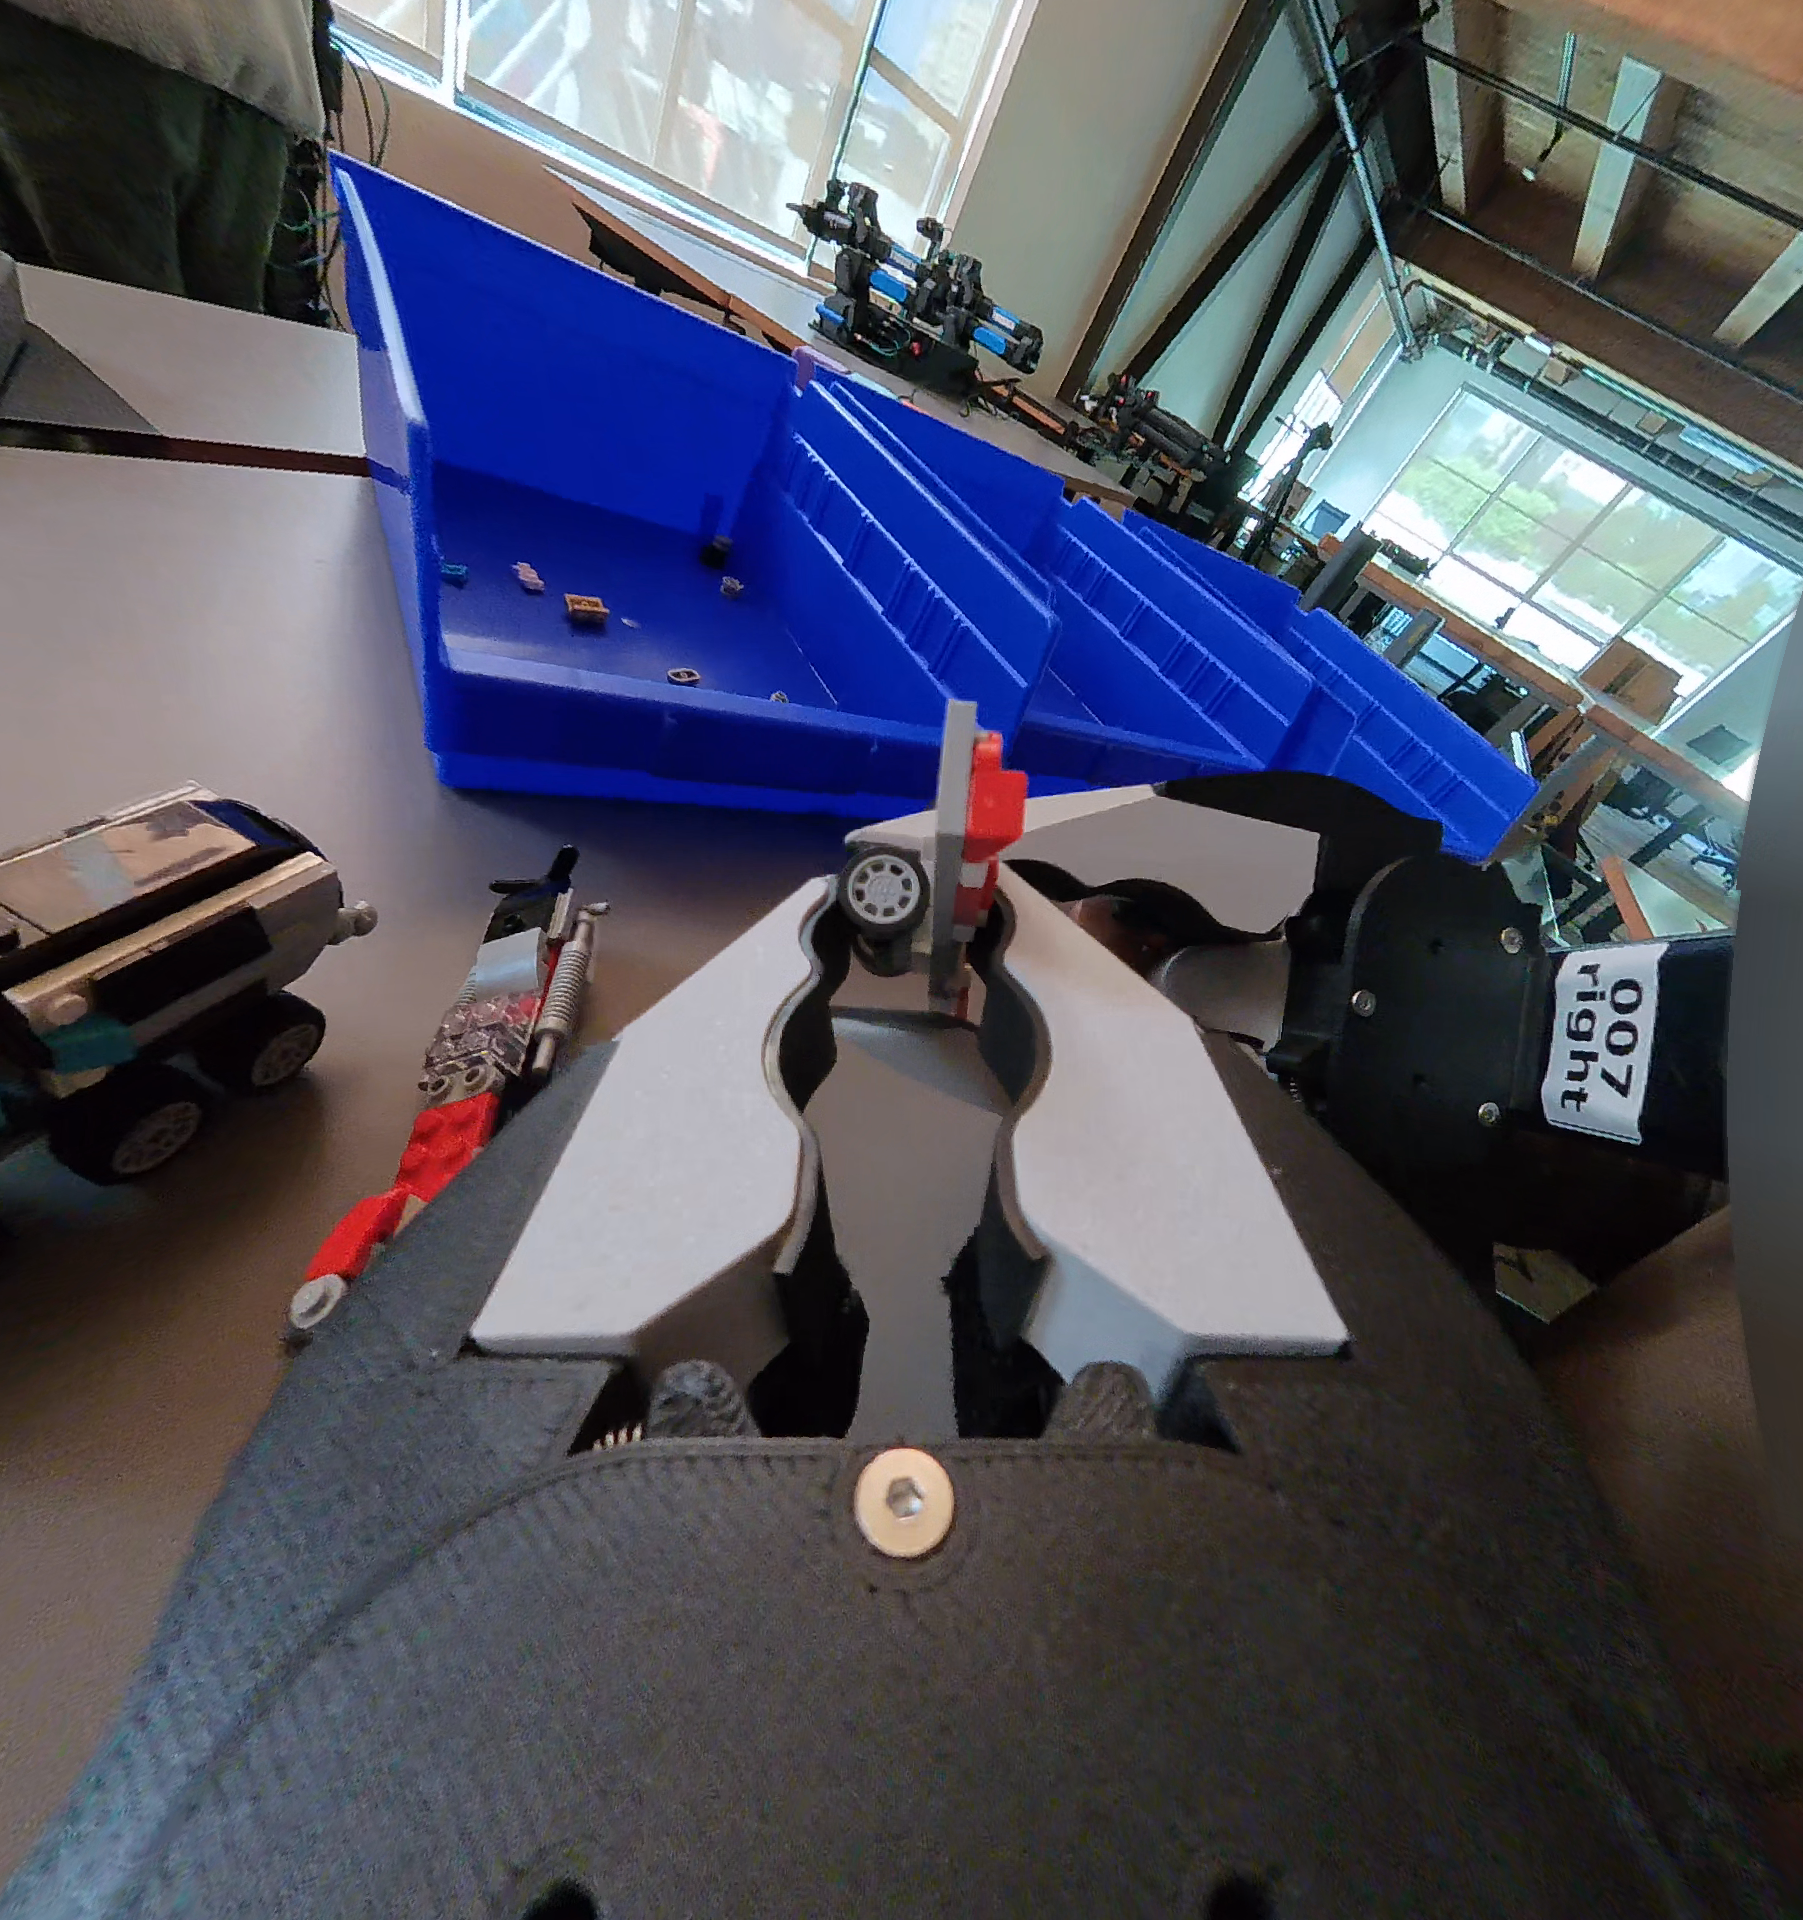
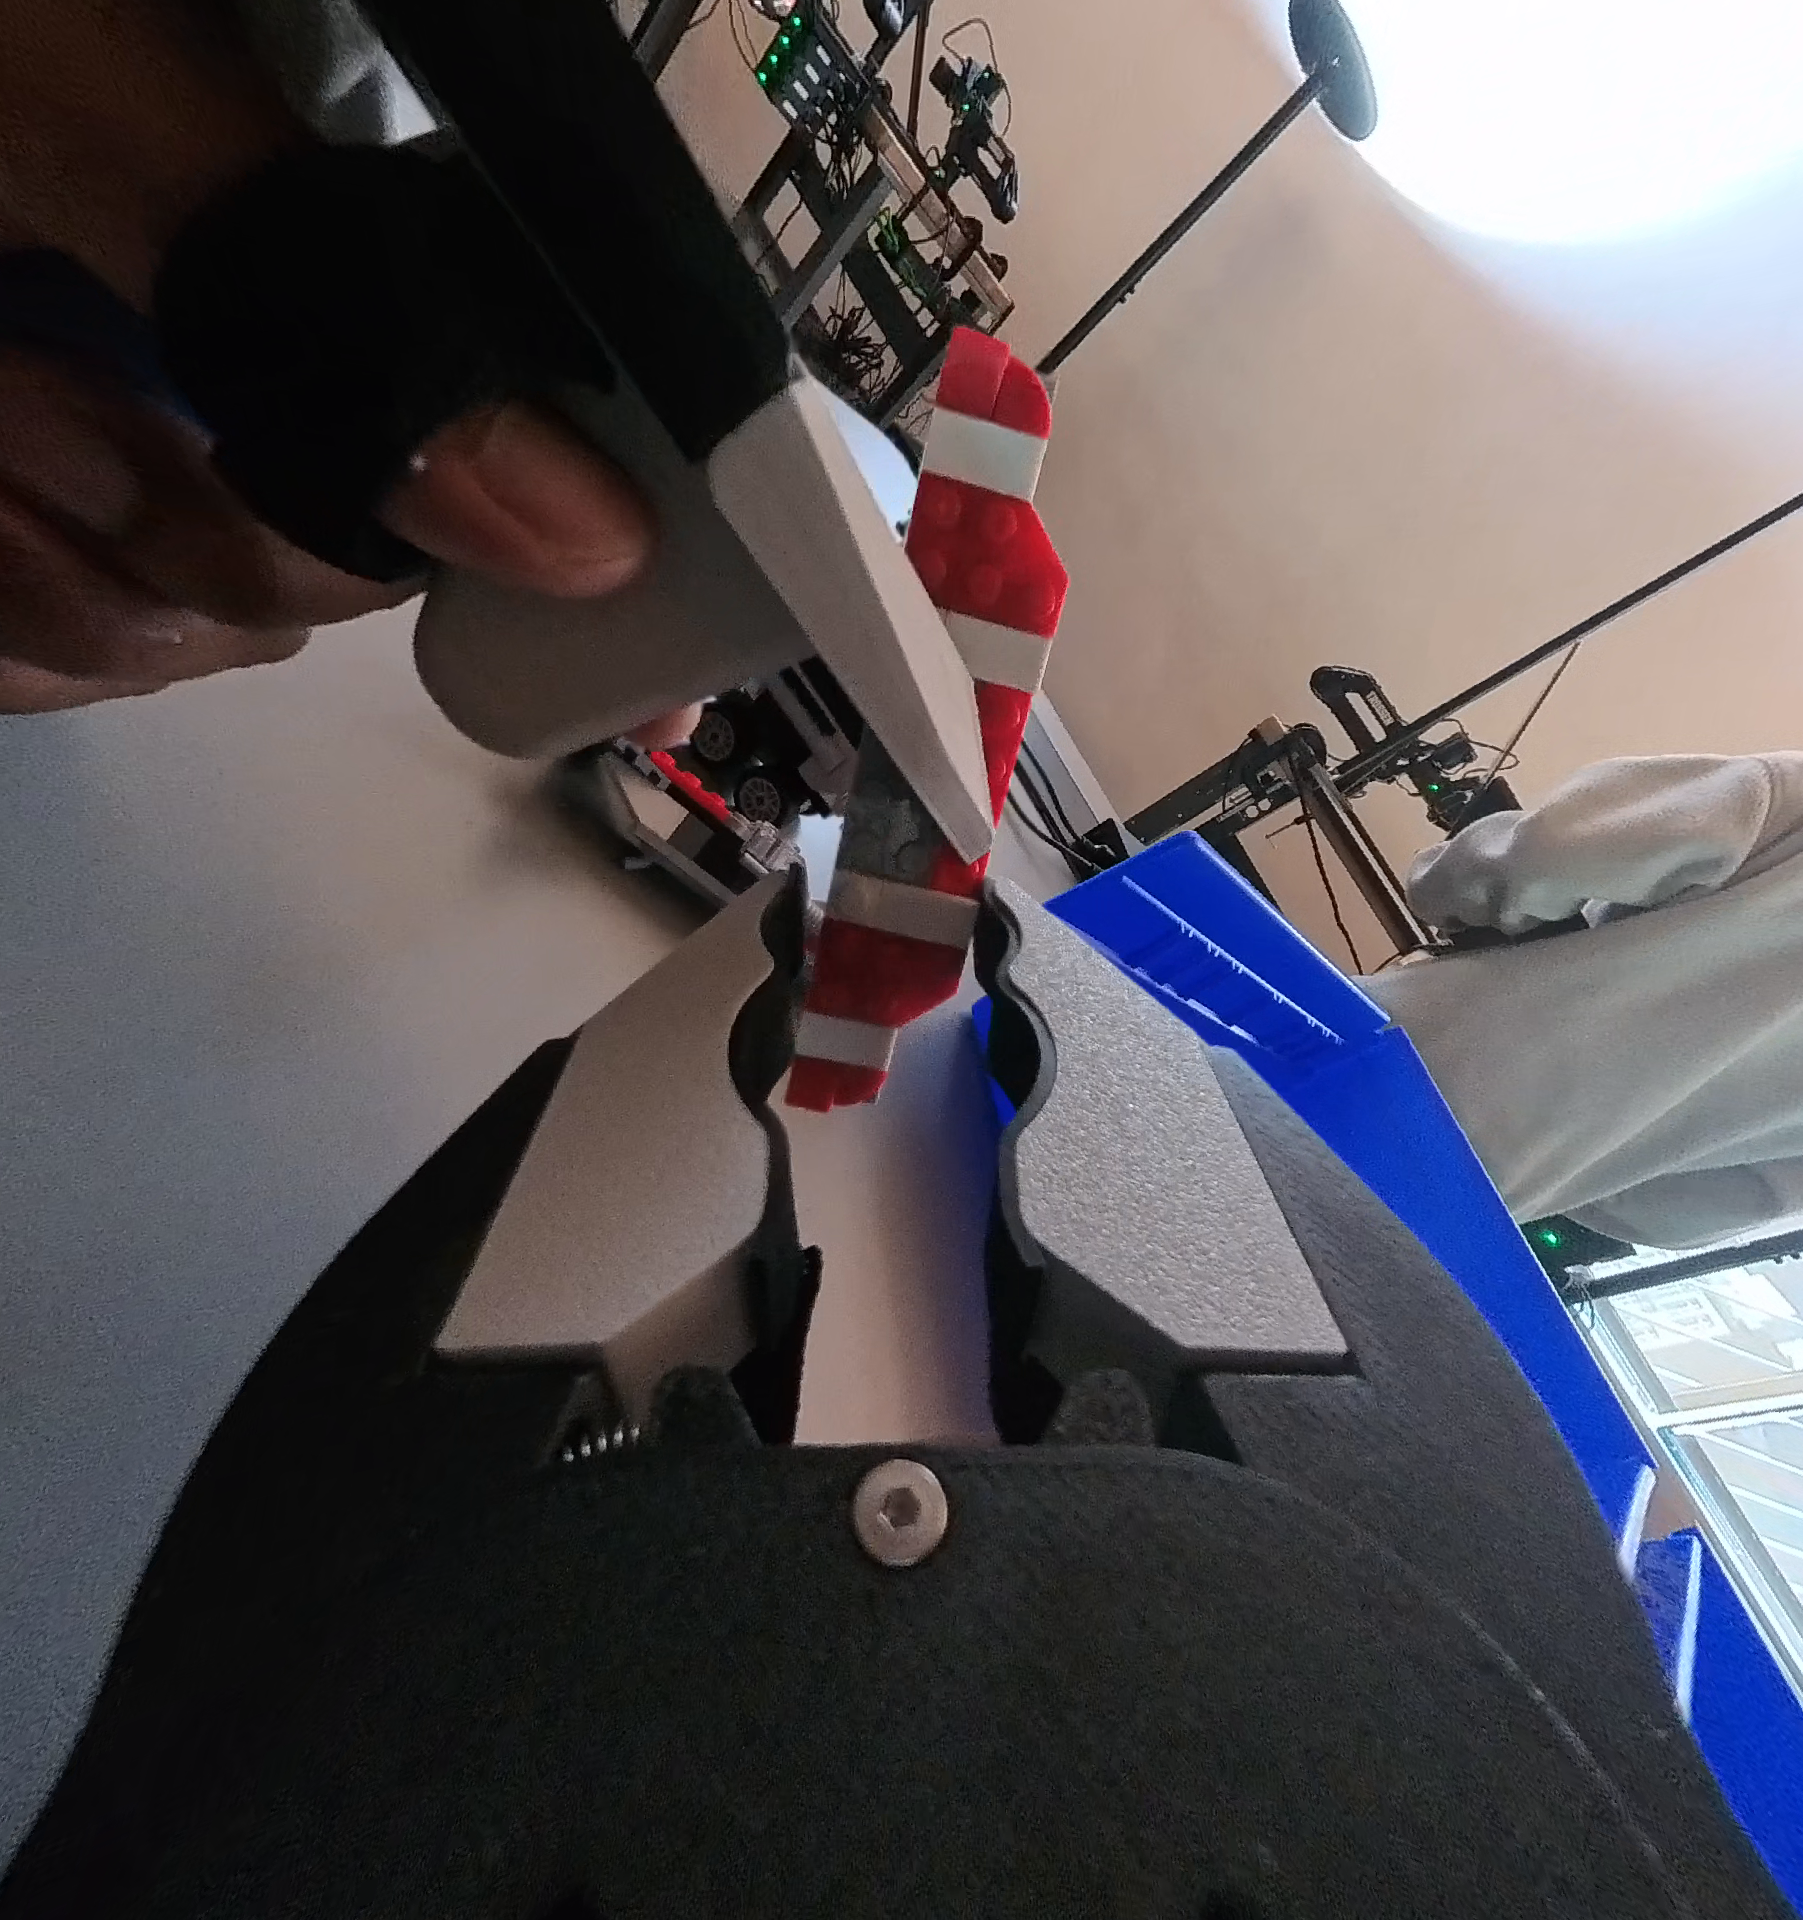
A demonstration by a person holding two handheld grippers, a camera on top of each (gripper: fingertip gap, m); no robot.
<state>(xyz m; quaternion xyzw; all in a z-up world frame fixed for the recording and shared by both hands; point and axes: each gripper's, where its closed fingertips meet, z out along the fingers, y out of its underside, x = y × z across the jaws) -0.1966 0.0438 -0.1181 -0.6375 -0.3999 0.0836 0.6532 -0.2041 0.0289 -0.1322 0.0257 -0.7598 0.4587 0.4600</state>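
My left gripper (image 1: 918, 914) is shut on a brick assembly (image 1: 992, 821): a grey plate with red and white bricks and a small grey wheel (image 1: 884, 888). It holds it upright above the table. In the right wrist view the same assembly (image 2: 980, 551) is a long red-and-white striped piece. My right gripper (image 2: 892, 935) is shut on its lower end, both pads against its sides. A finger (image 2: 855, 592) of the left gripper clamps the piece just above. A finger (image 1: 1094, 810) of the right gripper shows behind the assembly in the left wrist view.
A row of blue bins (image 1: 585, 343) stands behind, the nearest holding several small loose parts; it also shows in the right wrist view (image 2: 1396, 1143). A black and grey toy truck (image 1: 138, 956) and a brick strip with a spring (image 1: 502, 997) lie on the table at left. A person's hand (image 2: 97, 520) holds the left gripper. Both grippers' tips are close together, under 4 cm apart.
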